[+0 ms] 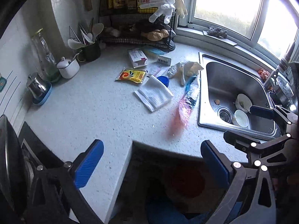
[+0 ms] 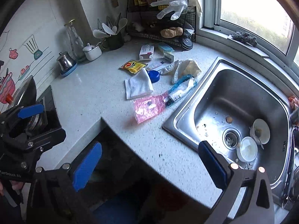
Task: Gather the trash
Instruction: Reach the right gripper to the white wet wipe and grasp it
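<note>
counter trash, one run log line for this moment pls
phase: approach | left gripper: open, empty | right gripper: open, empty | pink wrapper: on counter beside sink | collected: nothing held

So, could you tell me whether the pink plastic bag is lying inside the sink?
No, the pink plastic bag lies flat on the countertop, just left of the sink and outside its rim.

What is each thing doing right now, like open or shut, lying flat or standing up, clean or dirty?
Left gripper: open, empty.
Right gripper: open, empty.
Pink wrapper: lying flat on the counter.
White cloth: folded, lying flat.
Yellow sachet: lying flat.
Blue lid: lying off any jar.
Two bowls: dirty, in the sink.
Plastic gloves: hanging on the rack.
</note>
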Motion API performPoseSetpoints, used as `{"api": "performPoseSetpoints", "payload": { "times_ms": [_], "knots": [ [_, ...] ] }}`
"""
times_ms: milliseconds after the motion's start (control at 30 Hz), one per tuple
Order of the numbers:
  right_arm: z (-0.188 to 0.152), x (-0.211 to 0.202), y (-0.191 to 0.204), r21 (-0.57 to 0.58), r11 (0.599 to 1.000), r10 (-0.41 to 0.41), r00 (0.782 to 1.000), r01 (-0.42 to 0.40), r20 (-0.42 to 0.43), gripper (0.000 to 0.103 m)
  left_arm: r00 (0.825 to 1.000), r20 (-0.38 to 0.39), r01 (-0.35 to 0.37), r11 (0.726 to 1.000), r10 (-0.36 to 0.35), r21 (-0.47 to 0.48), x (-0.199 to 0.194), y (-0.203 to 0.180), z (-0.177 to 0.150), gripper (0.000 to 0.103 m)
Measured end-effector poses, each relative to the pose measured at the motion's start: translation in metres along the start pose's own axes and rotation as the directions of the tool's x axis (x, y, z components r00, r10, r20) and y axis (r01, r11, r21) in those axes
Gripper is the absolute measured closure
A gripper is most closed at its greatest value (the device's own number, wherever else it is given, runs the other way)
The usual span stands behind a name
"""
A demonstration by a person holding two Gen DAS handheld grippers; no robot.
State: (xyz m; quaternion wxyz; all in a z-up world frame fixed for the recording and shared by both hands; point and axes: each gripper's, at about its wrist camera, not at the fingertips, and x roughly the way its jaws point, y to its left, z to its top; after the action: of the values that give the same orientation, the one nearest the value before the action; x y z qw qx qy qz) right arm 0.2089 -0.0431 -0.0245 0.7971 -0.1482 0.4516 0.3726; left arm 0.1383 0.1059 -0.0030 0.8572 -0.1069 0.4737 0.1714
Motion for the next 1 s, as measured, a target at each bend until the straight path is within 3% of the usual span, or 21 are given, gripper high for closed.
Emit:
{"api": "performPoseSetpoints", "payload": {
  "times_ms": [233, 433, 733, 1000],
  "knots": [
    [0.067, 0.051, 0.007, -0.012, 1.000, -0.022, 0.998, 0.021, -0.063, 0.000, 0.997, -0.068, 0.026, 1.000, -0.026, -0.006, 0.055, 0.051, 0.061, 0.000],
    [0.108, 0.109, 0.016, -0.042, 0.999, -0.029, 0.988, 0.023, -0.150, 0.000, 0.987, -0.158, 0.034, 0.999, -0.036, -0.015, 0.107, 0.087, 0.085, 0.000],
    [0.119, 0.174, 0.032, -0.093, 0.996, -0.014, 0.957, -0.014, -0.290, 0.000, 0.958, -0.285, 0.010, 0.999, -0.020, -0.036, 0.160, 0.121, 0.089, 0.000],
    [0.110, 0.211, 0.036, -0.086, 0.996, -0.022, 0.929, -0.011, -0.369, 0.000, 0.937, -0.348, 0.025, 0.998, -0.042, -0.052, 0.183, 0.135, 0.078, 0.000]
  ]
}}
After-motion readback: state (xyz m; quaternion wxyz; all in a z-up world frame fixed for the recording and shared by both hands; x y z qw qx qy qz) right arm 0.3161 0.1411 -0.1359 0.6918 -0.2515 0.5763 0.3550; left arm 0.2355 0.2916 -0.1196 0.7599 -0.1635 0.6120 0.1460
